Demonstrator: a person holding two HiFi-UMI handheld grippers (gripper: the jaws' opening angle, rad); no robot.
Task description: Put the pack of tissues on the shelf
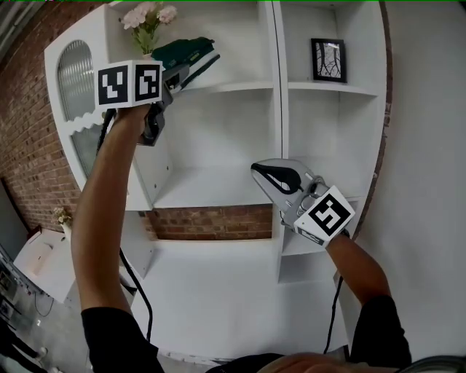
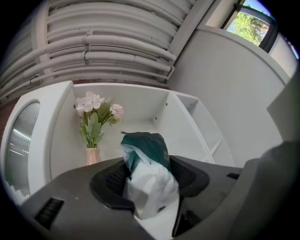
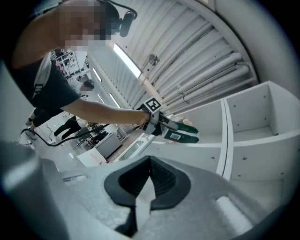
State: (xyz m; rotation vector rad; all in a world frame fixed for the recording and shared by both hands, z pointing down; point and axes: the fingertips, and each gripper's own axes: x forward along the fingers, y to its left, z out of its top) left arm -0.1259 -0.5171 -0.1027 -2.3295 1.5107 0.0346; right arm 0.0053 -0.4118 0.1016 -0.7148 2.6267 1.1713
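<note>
A dark green and white pack of tissues [image 1: 186, 52] is clamped in my left gripper [image 1: 191, 68], which is raised to the upper shelf [image 1: 233, 86] of the white shelf unit. In the left gripper view the pack [image 2: 146, 161] sticks out between the jaws, crumpled white plastic low and green end forward, pointing into the shelf bay. I cannot tell whether it touches the shelf board. The right gripper view shows the pack [image 3: 182, 133] level with that shelf's edge. My right gripper [image 1: 258, 175] hangs lower, before the middle bay, its jaws shut on nothing [image 3: 151, 163].
A vase of pink and white flowers [image 1: 148, 22] stands at the left of the same shelf, close beside the pack [image 2: 93, 126]. A framed picture [image 1: 328, 60] stands in the upper right bay. A brick wall [image 1: 29, 138] is left of the unit.
</note>
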